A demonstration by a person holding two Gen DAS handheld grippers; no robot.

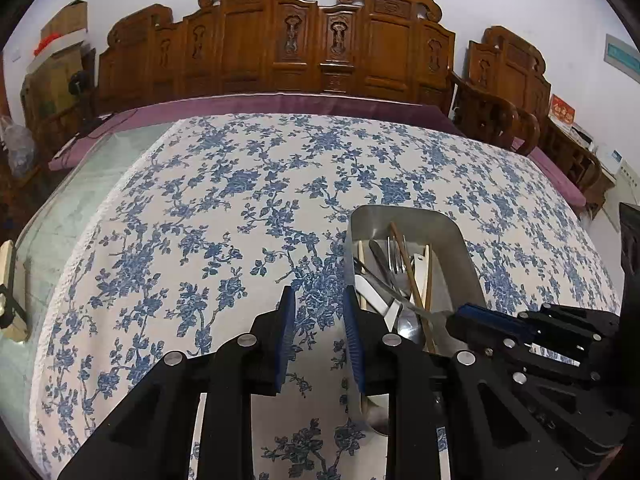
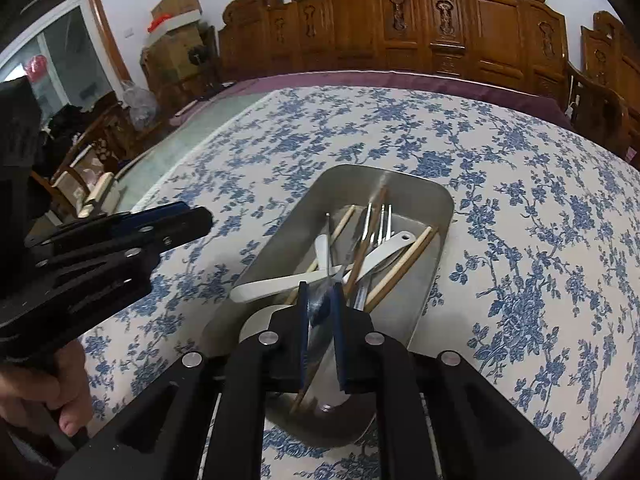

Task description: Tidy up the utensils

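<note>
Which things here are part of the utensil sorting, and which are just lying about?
Part of the job:
- metal tray
- fork, white spoons, wooden chopsticks inside it
- metal spoon gripped by the right gripper
- left gripper, open above the cloth

Lying about:
- floral tablecloth
- carved wooden bench
- cardboard boxes

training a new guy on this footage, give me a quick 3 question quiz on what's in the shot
1. True or false: the fork lies inside the metal tray.
2. Which tongs are closed on something over the tray: (a) the left tongs, (b) the right tongs?
3. Fill in: the tray sits on a tablecloth printed with ____ flowers.

Key: 1 true. 2 b; the right tongs pinch a thin metal utensil, while the left tongs hang open above the cloth beside the tray. 3 blue.
</note>
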